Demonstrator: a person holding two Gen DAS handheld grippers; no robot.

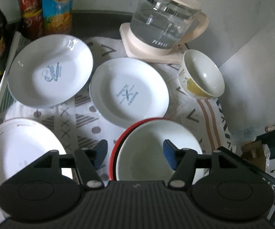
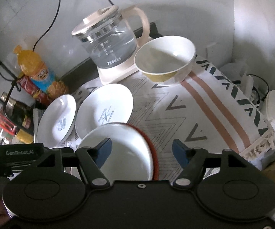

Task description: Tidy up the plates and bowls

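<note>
White plates (image 1: 50, 70): three. Bowls (image 1: 202, 73): two. Kettle (image 1: 164, 17): one.

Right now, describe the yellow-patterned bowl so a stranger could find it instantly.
Find the glass kettle at the back of the patterned cloth. The bowl sits right beside its base. Unlike the flat white plates, it is deep, with yellow outside.

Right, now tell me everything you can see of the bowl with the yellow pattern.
The yellow-patterned bowl is a deep, round bowl that looks ceramic and glossy: plain white inside, white outside with a mustard-yellow patch and faint dark marks near the rim. It looks empty and intact. It sits tipped, its mouth turned partly sideways, on the patterned cloth, right beside the glass kettle's cream base; whether they touch is unclear. It stands apart from the plates, and neither hand-held gripper is near it.
</note>
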